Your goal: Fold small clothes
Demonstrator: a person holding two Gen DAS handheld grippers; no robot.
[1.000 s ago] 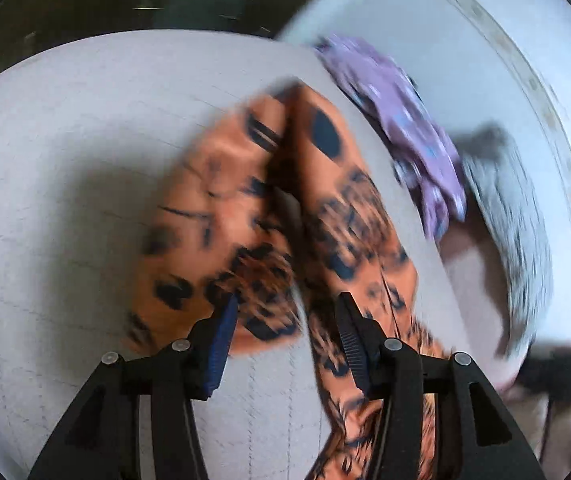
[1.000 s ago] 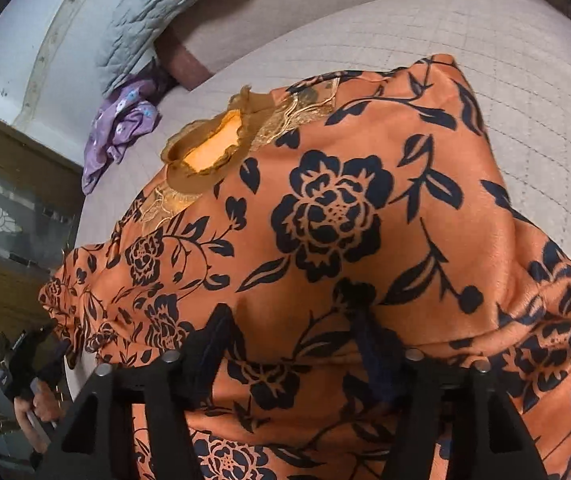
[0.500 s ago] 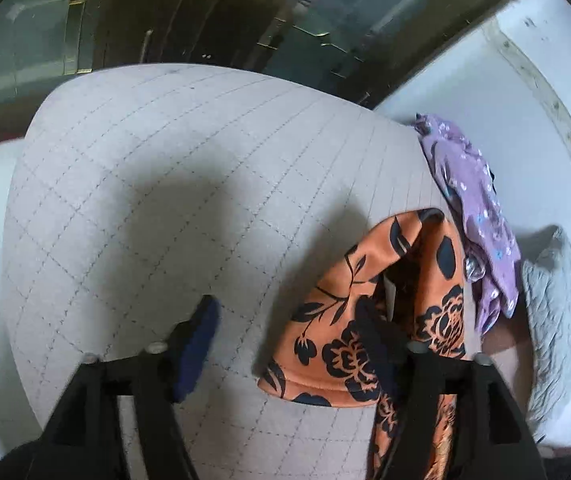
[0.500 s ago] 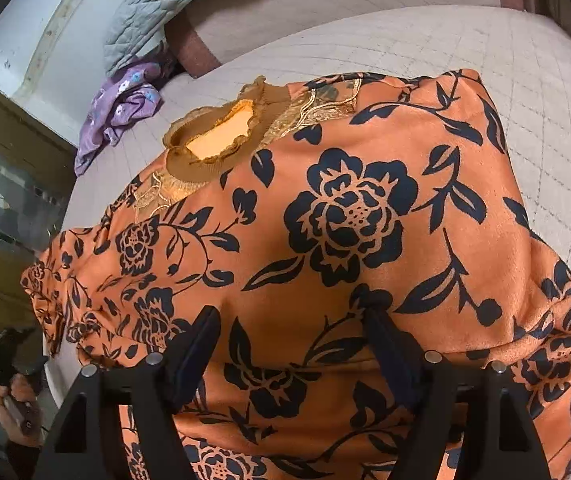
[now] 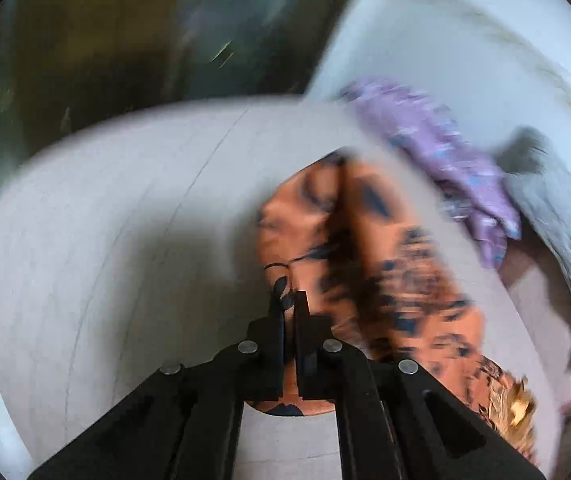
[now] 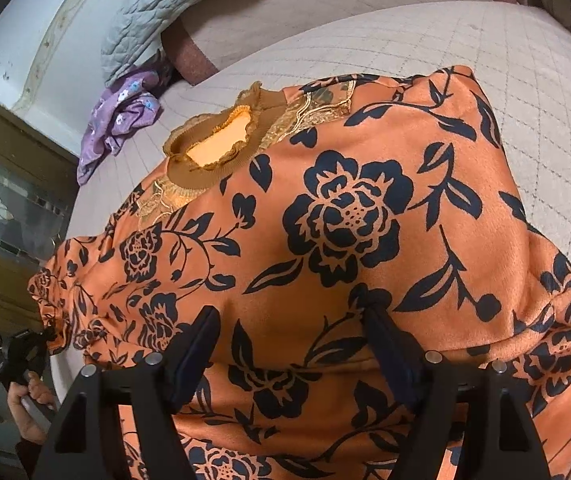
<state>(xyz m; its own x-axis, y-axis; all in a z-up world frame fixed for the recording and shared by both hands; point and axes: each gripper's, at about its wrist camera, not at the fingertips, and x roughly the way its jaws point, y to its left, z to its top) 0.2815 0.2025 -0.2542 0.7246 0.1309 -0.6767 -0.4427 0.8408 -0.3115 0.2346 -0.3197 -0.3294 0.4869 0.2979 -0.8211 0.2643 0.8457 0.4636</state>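
An orange top with a black flower print [image 6: 341, 216] lies spread on the quilted bed, its brown knit collar [image 6: 209, 152] toward the far left. My right gripper [image 6: 291, 320] is open, its jaws wide apart just above the garment's lower part, holding nothing. In the blurred left wrist view my left gripper [image 5: 290, 300] is shut on the cuff end of the orange sleeve [image 5: 365, 252]. The left gripper also shows in the right wrist view [image 6: 29, 348], at the sleeve end at the bed's left edge.
A crumpled purple floral garment [image 6: 121, 120] lies at the bed's far left corner, and it also shows in the left wrist view [image 5: 445, 160]. A grey quilted pillow [image 6: 157, 12] rests against the white wall behind. The pale quilted mattress [image 6: 525, 80] extends to the right.
My left gripper was open beside the sleeve and has now closed on its end. The left camera swings fast and blurs. The right gripper stays open and has crept slightly forward over the garment.
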